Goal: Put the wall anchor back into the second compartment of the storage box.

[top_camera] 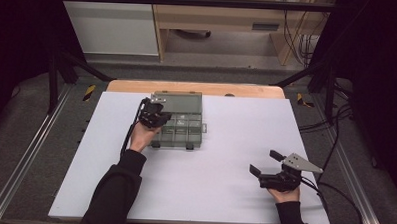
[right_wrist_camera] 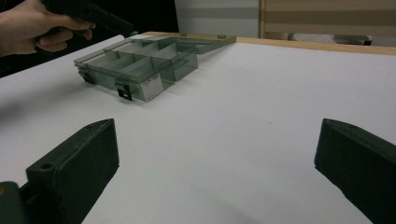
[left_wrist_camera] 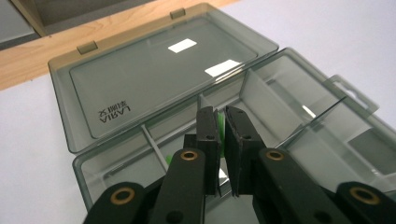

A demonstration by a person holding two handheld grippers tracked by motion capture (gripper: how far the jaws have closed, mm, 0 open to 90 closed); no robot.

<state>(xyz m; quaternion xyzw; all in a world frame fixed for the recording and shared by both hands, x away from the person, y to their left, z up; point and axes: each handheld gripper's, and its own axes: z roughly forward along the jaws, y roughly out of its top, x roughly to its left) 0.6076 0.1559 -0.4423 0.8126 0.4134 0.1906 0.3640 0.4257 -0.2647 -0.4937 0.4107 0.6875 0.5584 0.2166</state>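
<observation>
L gripper (left_wrist_camera: pixel 223 140) hangs over the near-left corner of the clear box (top_camera: pixel 181 129); jaws nearly closed, clamped on a small green piece (left_wrist_camera: pixel 220 126) that shows in the narrow gap btwn them. Piece sits above the box's front compartments, just beside a divider; can't tell if it touches the bottom. Box sits at the far-left-centre of the white tabletop (top_camera: pixel 235 158), w/ its lid (left_wrist_camera: pixel 159 70) flipped fully open, lying flat behind it toward the wooden edge. Dividers split the box into several compartments. R gripper (top_camera: pixel 265 163) rests low on the tabletop at near right, well apart from the box; jaws wide open, nothing btwn them, pointing toward the box.
</observation>
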